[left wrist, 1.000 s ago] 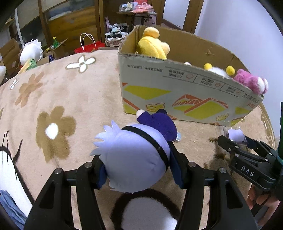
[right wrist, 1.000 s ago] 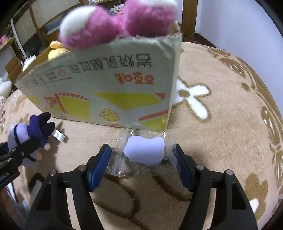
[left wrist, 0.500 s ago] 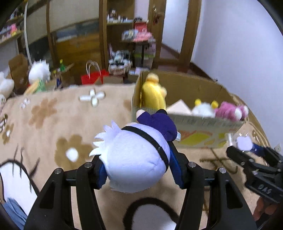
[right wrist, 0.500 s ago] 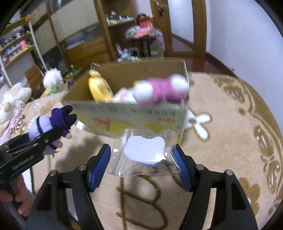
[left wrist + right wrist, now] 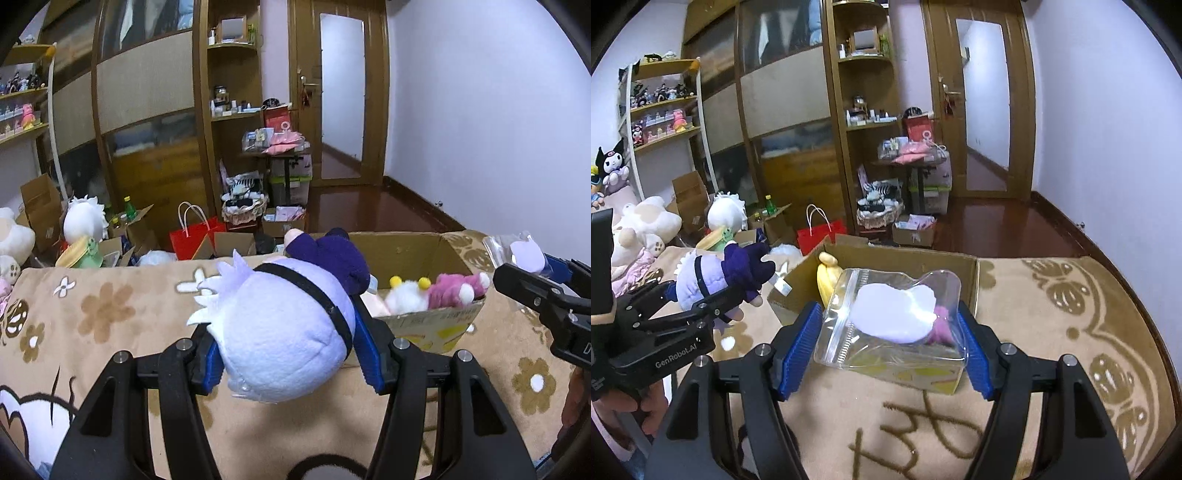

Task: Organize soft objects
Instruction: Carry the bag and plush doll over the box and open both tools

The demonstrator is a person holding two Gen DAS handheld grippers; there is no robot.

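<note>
Both your loads have risen above the cardboard box (image 5: 964, 275). Your left gripper (image 5: 291, 354) clamps the lavender plush doll (image 5: 284, 332) just short of the box's near wall; your right gripper (image 5: 892, 343) pinches the clear zip bag (image 5: 894, 317) over it, ready to drop in.

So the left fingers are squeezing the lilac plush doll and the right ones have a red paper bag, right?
Not quite. The left fingers do squeeze the lilac plush doll, but the right fingers hold a clear plastic zip bag with a pale lilac piece inside, as the right wrist view shows.
</note>
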